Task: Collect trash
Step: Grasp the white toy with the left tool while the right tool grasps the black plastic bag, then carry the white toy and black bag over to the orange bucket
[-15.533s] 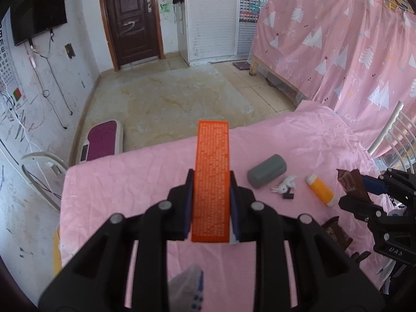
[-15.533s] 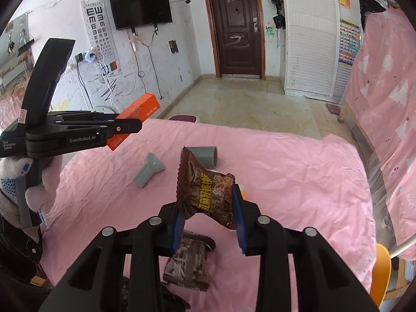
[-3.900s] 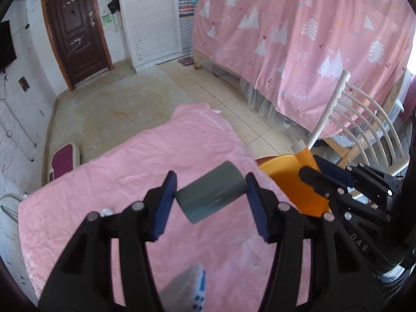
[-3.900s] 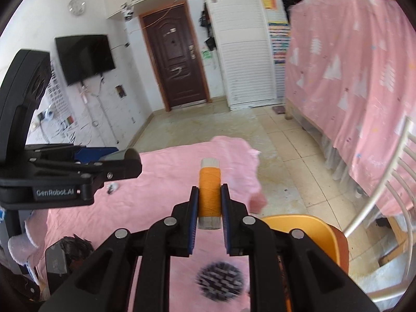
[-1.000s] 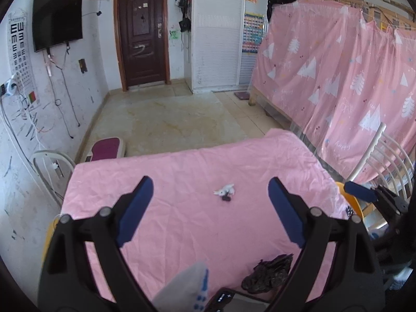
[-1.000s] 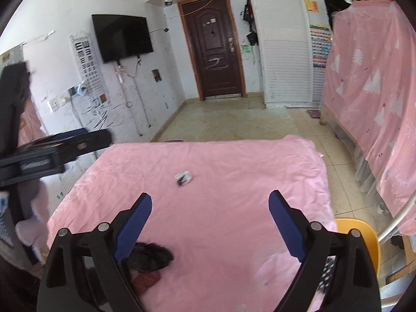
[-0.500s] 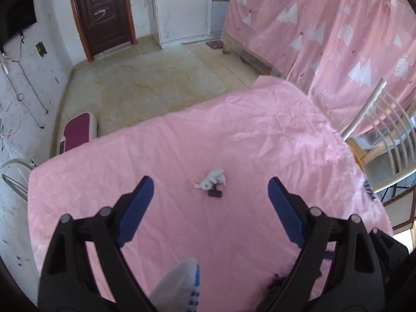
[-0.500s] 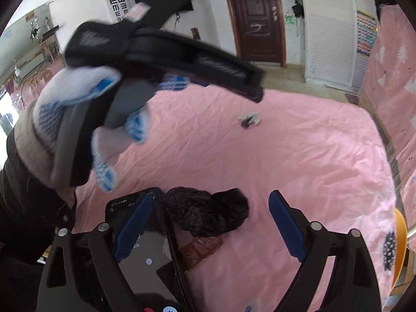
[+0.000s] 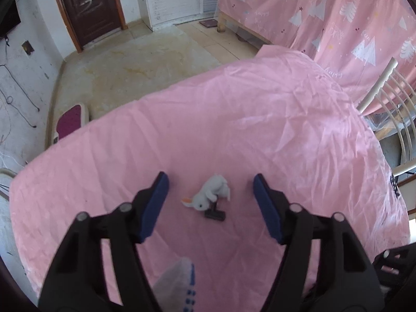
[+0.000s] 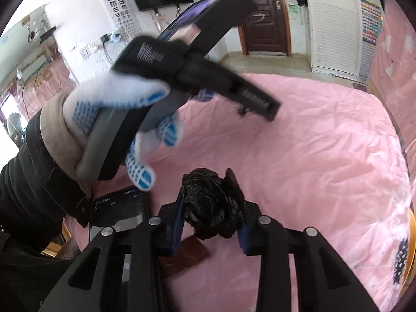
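Closing my right tool (image 10: 210, 214) onto the crumpled black bag (image 10: 211, 208), I bracket the small white scrap (image 9: 209, 195) at twelve o'clock with my left tool (image 9: 210, 205), narrowing but not yet touching it.

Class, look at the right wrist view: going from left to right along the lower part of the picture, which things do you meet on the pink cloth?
Phone → crumpled black plastic bag between the right gripper pads → black spiky thing by the right edge.
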